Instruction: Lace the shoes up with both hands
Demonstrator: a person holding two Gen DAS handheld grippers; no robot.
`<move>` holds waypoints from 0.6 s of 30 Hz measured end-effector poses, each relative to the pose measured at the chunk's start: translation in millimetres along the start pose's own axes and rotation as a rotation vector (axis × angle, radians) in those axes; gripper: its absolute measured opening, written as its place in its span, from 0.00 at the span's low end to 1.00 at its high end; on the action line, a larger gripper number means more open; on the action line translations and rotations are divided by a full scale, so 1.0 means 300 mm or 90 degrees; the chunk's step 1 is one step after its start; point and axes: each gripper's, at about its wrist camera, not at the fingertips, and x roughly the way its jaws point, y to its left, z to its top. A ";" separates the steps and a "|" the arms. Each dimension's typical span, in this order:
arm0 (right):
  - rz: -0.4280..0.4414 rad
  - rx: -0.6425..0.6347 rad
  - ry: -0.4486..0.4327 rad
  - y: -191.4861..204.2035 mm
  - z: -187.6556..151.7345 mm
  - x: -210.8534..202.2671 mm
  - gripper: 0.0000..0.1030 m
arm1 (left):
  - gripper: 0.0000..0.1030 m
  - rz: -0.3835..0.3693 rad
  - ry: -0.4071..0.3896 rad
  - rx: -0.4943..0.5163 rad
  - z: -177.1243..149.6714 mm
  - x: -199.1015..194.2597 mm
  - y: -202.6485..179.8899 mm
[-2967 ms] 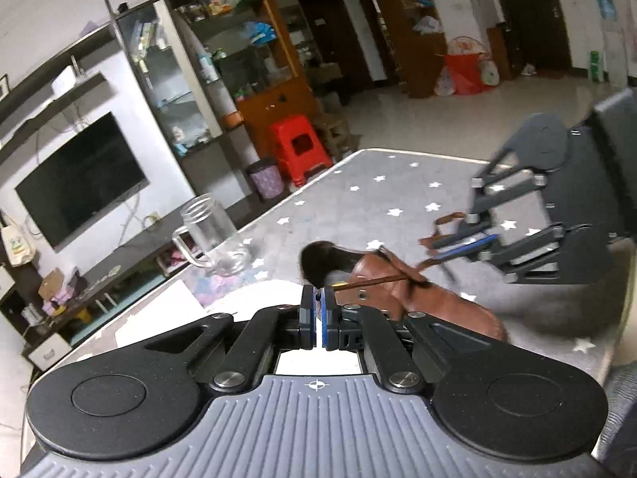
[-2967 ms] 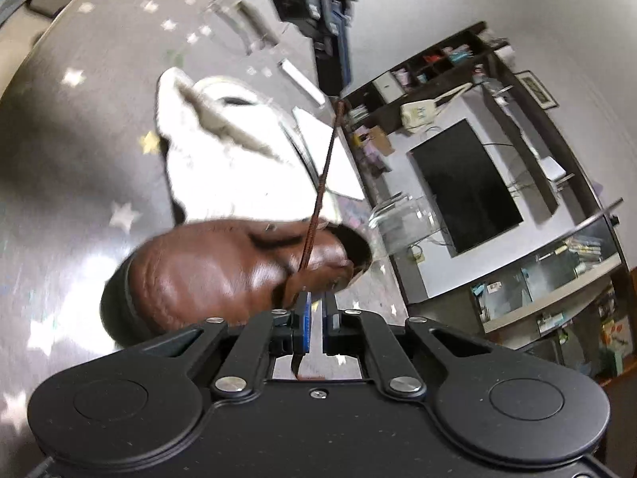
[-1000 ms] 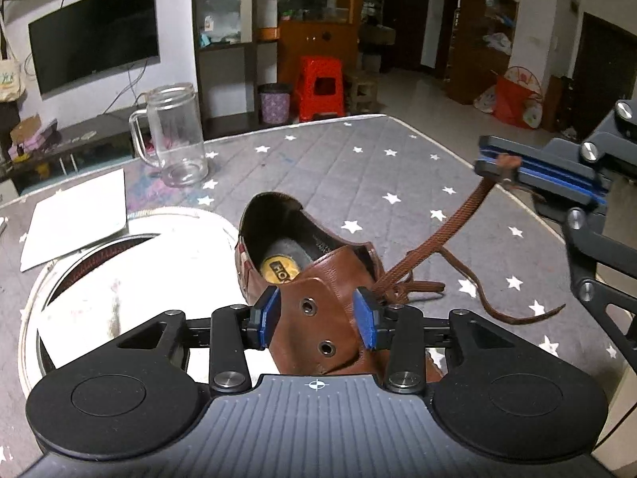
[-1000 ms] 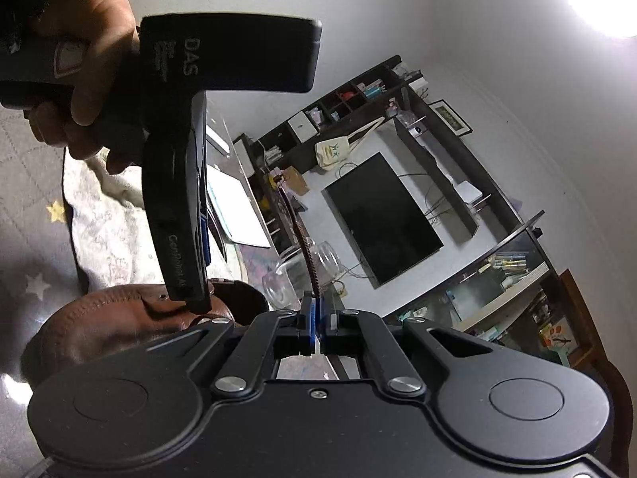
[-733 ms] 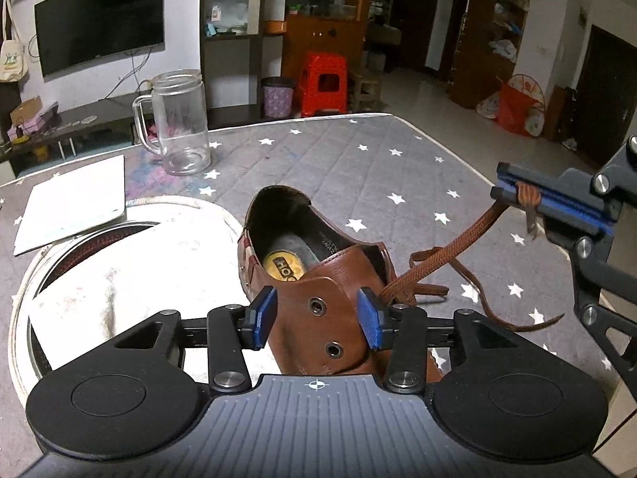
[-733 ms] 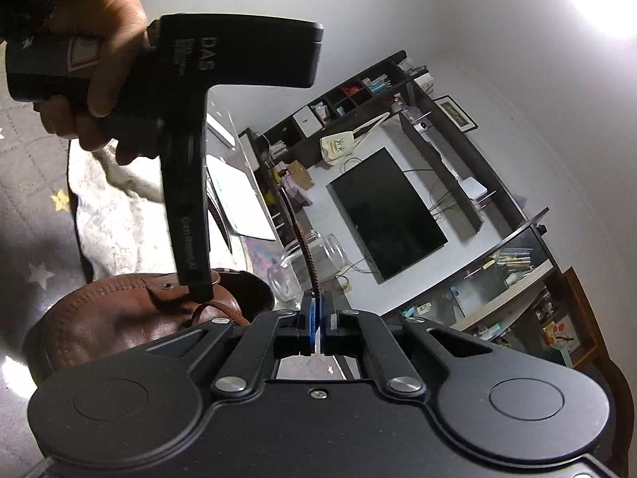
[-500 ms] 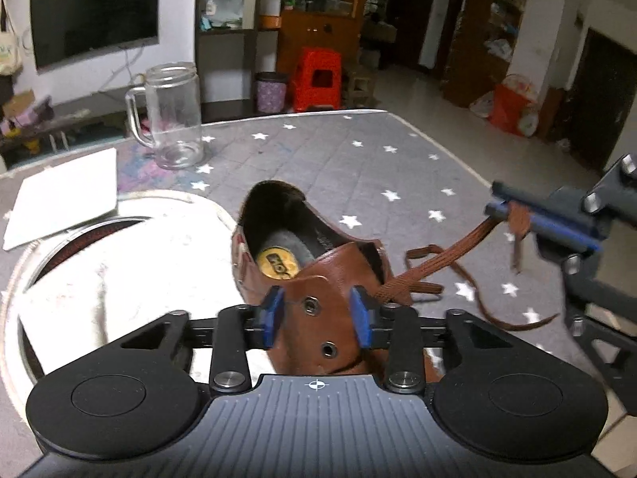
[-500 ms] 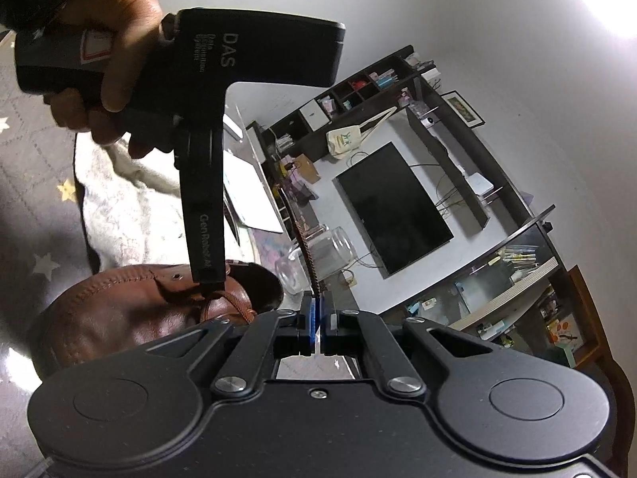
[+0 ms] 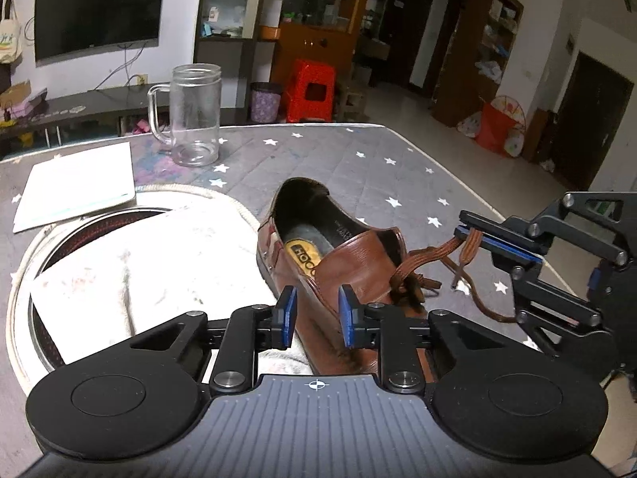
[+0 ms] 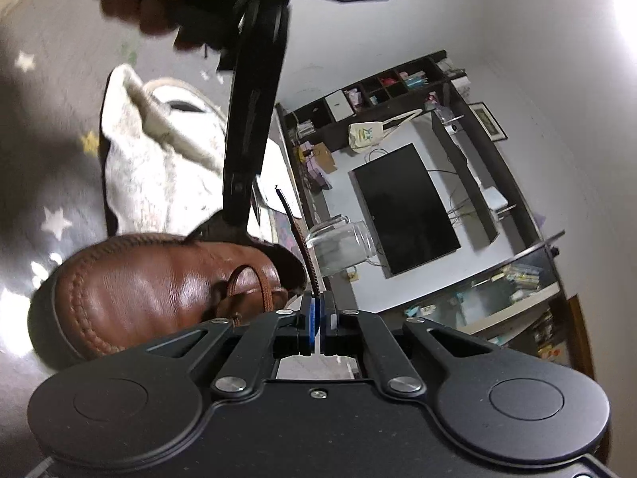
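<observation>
A brown leather shoe (image 9: pixel 358 255) lies on the star-patterned table cover (image 9: pixel 318 159), heel opening toward the far side. My left gripper (image 9: pixel 316 314) straddles the shoe's eyelet flap. Its jaws are closing, and a gap still shows beside the left pad (image 9: pixel 287 316). My right gripper (image 9: pixel 461 226) sits to the right of the shoe, shut on the brown shoelace (image 9: pixel 422 257), which hangs slack back to the eyelets. In the right wrist view the shoelace (image 10: pixel 304 247) rises from the shut right gripper (image 10: pixel 317 314) above the shoe (image 10: pixel 159 283). A left finger (image 10: pixel 247 139) reaches down onto the shoe.
A round tray (image 9: pixel 24 263) holding a white towel (image 9: pixel 151 263) lies left of the shoe. Behind it are a white booklet (image 9: pixel 79 183) and a glass mug (image 9: pixel 195 115). The table's edge (image 9: pixel 497 215) runs close behind the right gripper. A hand (image 10: pixel 151 8) grips the left tool.
The left jaws have narrowed around the shoe's flap. The right gripper has sunk lower with the lace, which went from taut to a slack loop.
</observation>
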 end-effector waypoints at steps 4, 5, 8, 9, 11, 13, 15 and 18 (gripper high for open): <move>-0.014 -0.067 -0.005 0.045 0.014 0.024 0.02 | 0.23 -0.012 -0.006 -0.010 -0.009 -0.001 0.012; -0.017 -0.086 -0.008 0.058 0.017 0.030 0.02 | 0.23 -0.013 -0.007 -0.010 -0.009 -0.004 0.011; -0.043 -0.170 -0.018 0.110 0.011 0.053 0.02 | 0.23 -0.018 -0.010 -0.011 -0.014 -0.008 0.014; -0.050 -0.195 -0.020 0.126 0.007 0.058 0.02 | 0.23 -0.019 -0.010 -0.012 -0.016 -0.008 0.016; -0.059 -0.237 -0.024 0.153 0.002 0.069 0.02 | 0.23 -0.023 -0.011 -0.017 -0.020 -0.007 0.026; -0.065 -0.260 -0.025 0.167 0.000 0.080 0.02 | 0.23 -0.025 -0.011 -0.020 -0.021 -0.006 0.035; -0.064 -0.268 -0.024 0.172 0.002 0.091 0.02 | 0.23 -0.025 -0.010 -0.019 -0.020 -0.006 0.039; -0.059 -0.277 -0.020 0.182 0.004 0.110 0.02 | 0.23 -0.026 -0.009 -0.018 -0.021 -0.009 0.043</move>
